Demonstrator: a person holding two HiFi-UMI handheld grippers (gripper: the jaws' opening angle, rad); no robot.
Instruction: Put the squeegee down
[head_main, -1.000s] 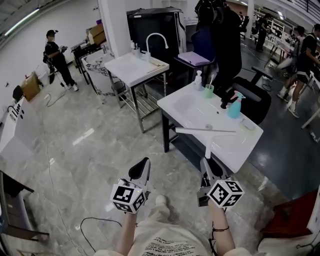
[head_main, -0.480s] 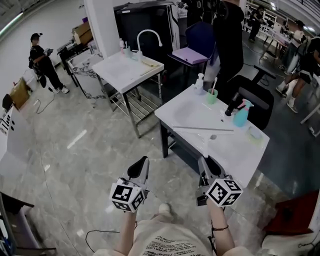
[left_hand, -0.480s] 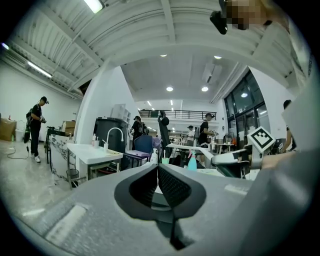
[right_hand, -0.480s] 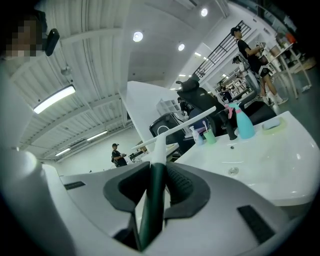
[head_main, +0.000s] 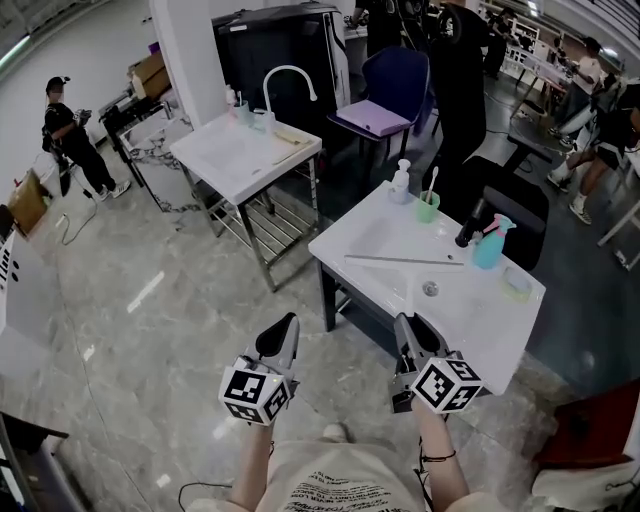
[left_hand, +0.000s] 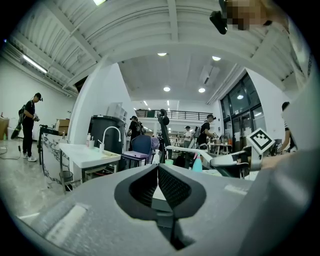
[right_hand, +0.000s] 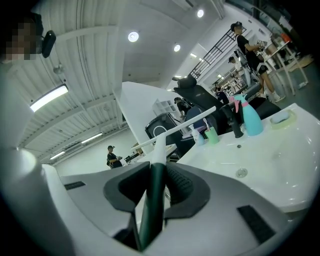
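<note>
My right gripper (head_main: 405, 328) is shut on the dark green handle of the squeegee (head_main: 405, 260). Its long white blade lies crosswise above the basin of the white sink counter (head_main: 480, 325). In the right gripper view the handle (right_hand: 151, 200) runs up between the pads to the blade (right_hand: 185, 122). My left gripper (head_main: 284, 335) hangs over the floor to the left of the counter, shut with nothing in it. Its pads (left_hand: 165, 182) meet at the tips (left_hand: 157, 168).
At the counter's back stand a soap bottle (head_main: 400, 182), a green cup (head_main: 428, 207), a black tap (head_main: 470, 228), a blue spray bottle (head_main: 489, 243) and a soap dish (head_main: 518, 283). A second sink table (head_main: 245, 150) stands to the left, a purple chair (head_main: 385, 105) behind. People stand around.
Both grippers have moved forward toward the white sink counter. The squeegee, still held, has come further in over the basin.
</note>
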